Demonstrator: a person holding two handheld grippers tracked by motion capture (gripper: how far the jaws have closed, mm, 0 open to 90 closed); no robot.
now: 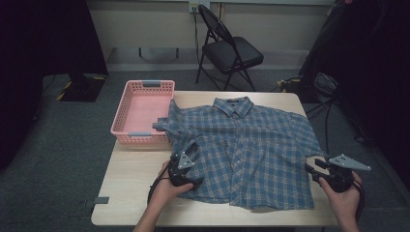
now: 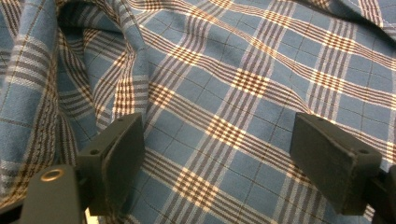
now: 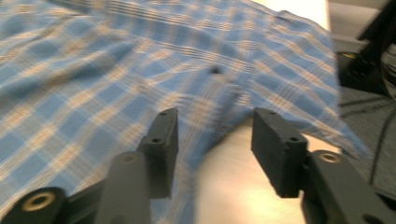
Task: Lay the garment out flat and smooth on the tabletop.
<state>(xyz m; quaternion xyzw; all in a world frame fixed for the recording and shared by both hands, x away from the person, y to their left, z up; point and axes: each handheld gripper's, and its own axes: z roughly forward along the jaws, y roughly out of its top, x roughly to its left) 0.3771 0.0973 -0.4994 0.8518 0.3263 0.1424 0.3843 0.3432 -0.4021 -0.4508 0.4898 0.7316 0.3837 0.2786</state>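
Blue plaid cloth lies between and just under the spread fingers [image 2: 116, 158] of the left gripper [image 2: 224, 163], which hovers above a ridge of folds, gripping nothing, likely placed to pinch the side of the shirt [image 1: 246, 150]. The right gripper [image 3: 212, 140] is parted too, its fingers [image 3: 275, 149] straddling the shirt's edge with bare tabletop [image 3: 233, 186] below, probably to catch the hem. The high view adds the whole garment spread flat, collar away from the person, one sleeve draped beyond the left fingers into a pink basket [image 1: 140, 108].
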